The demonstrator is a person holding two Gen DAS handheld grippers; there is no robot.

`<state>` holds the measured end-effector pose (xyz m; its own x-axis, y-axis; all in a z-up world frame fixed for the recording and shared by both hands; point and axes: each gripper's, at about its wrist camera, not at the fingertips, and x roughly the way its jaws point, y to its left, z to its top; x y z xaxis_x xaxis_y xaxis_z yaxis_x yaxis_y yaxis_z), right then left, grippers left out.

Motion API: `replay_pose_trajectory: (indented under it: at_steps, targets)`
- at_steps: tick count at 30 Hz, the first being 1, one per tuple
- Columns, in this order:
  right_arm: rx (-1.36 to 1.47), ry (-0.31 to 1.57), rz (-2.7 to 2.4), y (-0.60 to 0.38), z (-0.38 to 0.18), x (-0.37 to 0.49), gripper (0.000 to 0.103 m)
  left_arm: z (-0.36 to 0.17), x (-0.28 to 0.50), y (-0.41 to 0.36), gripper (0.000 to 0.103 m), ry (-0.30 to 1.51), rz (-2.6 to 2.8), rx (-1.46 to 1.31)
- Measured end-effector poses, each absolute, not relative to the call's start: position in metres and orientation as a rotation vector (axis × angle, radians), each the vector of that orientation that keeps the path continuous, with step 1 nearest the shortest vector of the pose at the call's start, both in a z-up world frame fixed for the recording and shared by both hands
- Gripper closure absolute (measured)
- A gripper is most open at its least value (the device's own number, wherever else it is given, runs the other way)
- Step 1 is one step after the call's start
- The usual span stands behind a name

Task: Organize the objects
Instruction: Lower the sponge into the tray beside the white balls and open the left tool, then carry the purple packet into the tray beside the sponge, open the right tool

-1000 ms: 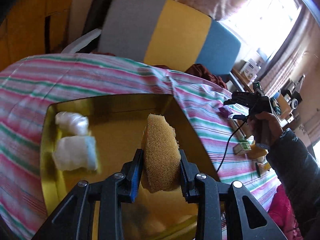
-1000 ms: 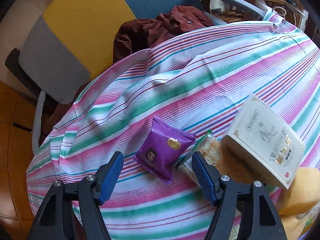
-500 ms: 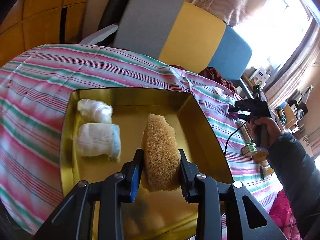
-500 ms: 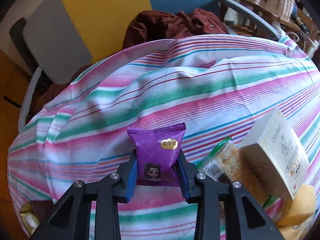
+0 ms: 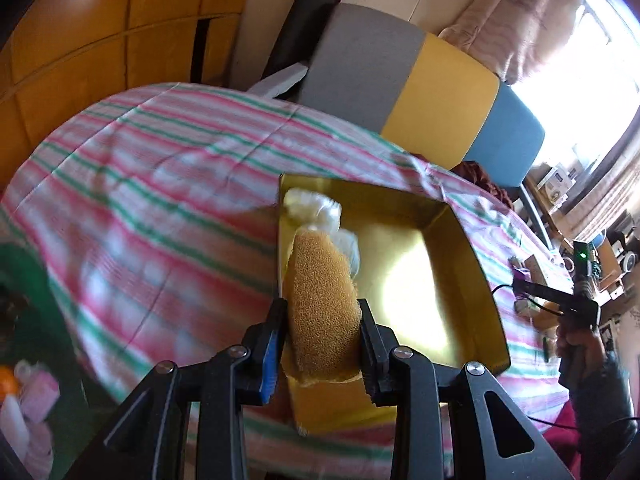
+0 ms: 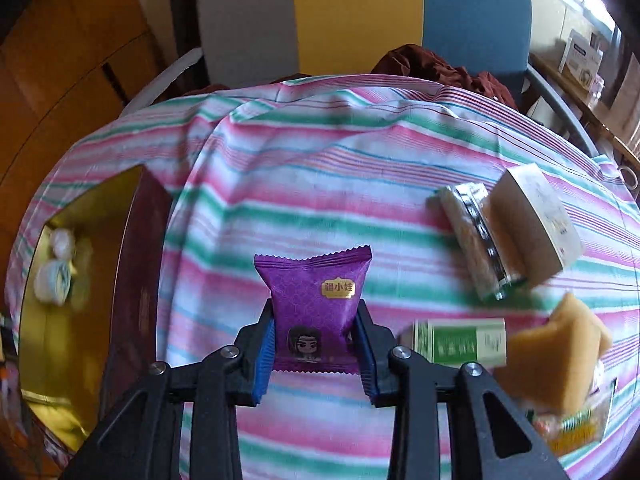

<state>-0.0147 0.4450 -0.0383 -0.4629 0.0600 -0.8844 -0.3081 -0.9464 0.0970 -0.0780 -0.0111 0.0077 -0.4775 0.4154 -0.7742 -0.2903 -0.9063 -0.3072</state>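
Note:
My left gripper (image 5: 320, 324) is shut on a yellow-brown sponge (image 5: 320, 300), held upright over the left rim of the gold tray (image 5: 464, 240). White wrapped bundles (image 5: 316, 210) lie at the tray's far left corner, partly hidden behind the sponge. In the right wrist view my right gripper (image 6: 316, 344) is shut on a purple snack packet (image 6: 320, 300), lifted above the striped tablecloth (image 6: 360, 184). The gold tray (image 6: 60, 340) shows at the left there, with the white bundles (image 6: 56, 264) inside. The right gripper (image 5: 560, 300), held by a person's hand, is in the left wrist view at far right.
On the cloth at the right lie a clear-wrapped snack bar (image 6: 472, 236), a cream box (image 6: 536, 220), a green and white carton (image 6: 460, 340) and another sponge (image 6: 556, 356). A grey, yellow and blue chair (image 6: 352, 16) with a dark red garment (image 6: 440, 68) stands behind the table.
The right gripper closed on the purple packet, lifted it and swung left, bringing the tray into view. The left gripper carried the sponge left, from over the tray's middle to its left rim.

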Motion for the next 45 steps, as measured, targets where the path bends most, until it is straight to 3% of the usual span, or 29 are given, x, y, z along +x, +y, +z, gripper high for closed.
replay_pose_trajectory:
  at_steps: [18, 22, 26, 30, 37, 45]
  targets:
    - [-1.304, 0.346, 2.614, 0.443, -0.028, 0.023, 0.068, -0.042, -0.111, 0.067, 0.066, 0.122, 2.364, -1.445]
    - [-1.227, 0.355, 2.629, 0.448, -0.017, 0.027, 0.068, -0.050, -0.116, 0.063, 0.061, 0.144, 2.396, -1.464]
    - [-1.151, 0.373, 2.633, 0.456, -0.008, 0.032, 0.068, -0.049, -0.115, 0.063, 0.048, 0.187, 2.446, -1.435]
    - [-1.081, 0.388, 2.644, 0.464, 0.002, 0.038, 0.068, -0.039, -0.109, 0.062, 0.048, 0.230, 2.499, -1.359]
    - [-0.914, 0.452, 2.671, 0.480, 0.039, 0.067, 0.068, -0.023, -0.098, 0.047, 0.048, 0.136, 2.560, -1.284]
    - [-0.896, 0.322, 2.752, 0.453, 0.087, 0.099, 0.068, -0.014, -0.082, 0.037, 0.047, 0.024, 2.556, -1.225]
